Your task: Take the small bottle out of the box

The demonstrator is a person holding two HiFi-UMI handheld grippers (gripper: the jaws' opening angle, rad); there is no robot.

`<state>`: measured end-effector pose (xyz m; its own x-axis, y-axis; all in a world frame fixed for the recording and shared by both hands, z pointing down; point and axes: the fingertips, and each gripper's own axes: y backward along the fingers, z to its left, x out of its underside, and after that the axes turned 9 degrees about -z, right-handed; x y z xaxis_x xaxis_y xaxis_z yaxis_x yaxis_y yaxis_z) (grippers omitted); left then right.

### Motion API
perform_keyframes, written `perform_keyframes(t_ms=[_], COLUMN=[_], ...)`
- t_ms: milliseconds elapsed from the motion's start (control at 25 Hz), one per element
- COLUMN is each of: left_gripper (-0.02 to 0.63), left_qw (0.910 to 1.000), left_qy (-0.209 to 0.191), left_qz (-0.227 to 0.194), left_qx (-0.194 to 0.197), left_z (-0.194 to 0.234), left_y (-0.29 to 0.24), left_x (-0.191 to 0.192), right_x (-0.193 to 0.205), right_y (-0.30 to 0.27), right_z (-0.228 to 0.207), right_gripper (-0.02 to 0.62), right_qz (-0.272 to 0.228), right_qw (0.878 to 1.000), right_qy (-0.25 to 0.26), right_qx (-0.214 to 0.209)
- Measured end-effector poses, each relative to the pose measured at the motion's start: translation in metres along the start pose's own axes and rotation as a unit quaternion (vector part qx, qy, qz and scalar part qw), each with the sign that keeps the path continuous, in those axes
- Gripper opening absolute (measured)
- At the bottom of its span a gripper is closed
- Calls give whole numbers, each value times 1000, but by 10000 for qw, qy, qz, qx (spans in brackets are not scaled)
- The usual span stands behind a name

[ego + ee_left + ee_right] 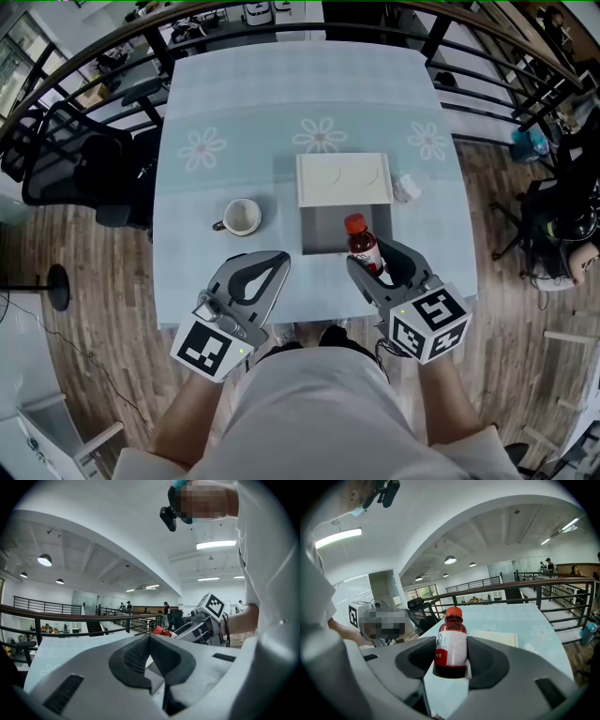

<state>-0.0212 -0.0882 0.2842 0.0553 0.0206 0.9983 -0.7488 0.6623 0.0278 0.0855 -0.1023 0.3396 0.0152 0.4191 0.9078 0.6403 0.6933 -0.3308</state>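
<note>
**Bottle Clamped in Right Tool at Near Right Corner of Box: Extraction Not Yet Confirmed Complete**

We found the right gripper (373,259) closed on the small bottle (363,246). Its pads pressed the labelled body from both sides, and the red cap stood upright above the jaws. In the right gripper view the bottle (451,641) sat squarely in the right gripper (451,657), with no tilt that we could detect.

The open box (322,232) lay near the middle of the table (281,94), its lid folded back toward the far edge. The bottle was at the near right corner of the box. Blue cloth showed under its base, which suggested it was already raised. We could not establish from the head view whether the base had passed the near wall.

The left gripper (274,262) had its jaws together on nothing and was near the table's near edge, apart from the box. A mug (242,217) stood left of the box.

We judged the step in hand to be the lift-out. We recommended the following:
- Hold the clamp unchanged.
- Raise the bottle straight until its base is plainly above the wall.
- Only then carry it toward the near edge.
- Keep the bottle upright, because a sideways pull could catch the wall and drag the light box.
- Use the idle left tool to steady the box if it shifts.
</note>
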Motion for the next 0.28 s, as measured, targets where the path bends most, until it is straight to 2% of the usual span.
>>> perform_keyframes(t_ms=[280], left_gripper=[6], left_qw=[10000], left_qy=[45], left_qz=[26], left_qx=[12], left_z=[1], left_y=[-12], left_x=[8], right_x=[6], right_y=[-4], right_z=[-14], right_gripper=[222], right_qz=[63], right_qw=[10000], right_qy=[-38], right_qx=[26])
